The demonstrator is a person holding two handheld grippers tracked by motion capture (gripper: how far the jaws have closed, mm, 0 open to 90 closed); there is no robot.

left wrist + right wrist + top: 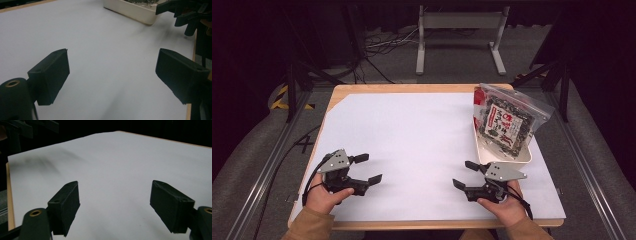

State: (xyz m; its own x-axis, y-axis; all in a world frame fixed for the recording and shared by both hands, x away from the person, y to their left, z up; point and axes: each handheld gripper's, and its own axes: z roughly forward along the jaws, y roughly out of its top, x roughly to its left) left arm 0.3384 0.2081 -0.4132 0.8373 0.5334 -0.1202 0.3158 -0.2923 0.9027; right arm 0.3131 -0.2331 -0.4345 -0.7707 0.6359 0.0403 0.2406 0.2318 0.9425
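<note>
The snack bag (507, 120) is found at the far right part of the table (412, 92), well apart from both grippers, and it is not touched by any jaw. The left gripper (368, 169) is held by the left hand (324, 196) near the front left edge, with its jaws standing wide apart and nothing between them; in the left gripper view only the white sheet (105, 50) is seen between the two black jaws. The right gripper (466, 174) is held by the right hand (504, 206) near the front right edge, and its jaws are also spread apart with nothing gripped. Of the two, the right gripper is the nearer one to the bag, just in front of the near end of the tray (524, 159). The bag is kept in this shallow cream-coloured tray, where it is propped at a tilt, its lower end resting inside the tray and its upper end leaning over the far rim. In the left gripper view a corner of the tray (132, 11) is seen at the top, with the right gripper (185, 12) beside it. The bag is made of clear plastic, with a sealed strip along the top, and it is filled with dark, speckled pieces. A label with red and white marks is carried on its front; the writing is too small to be read.
</note>
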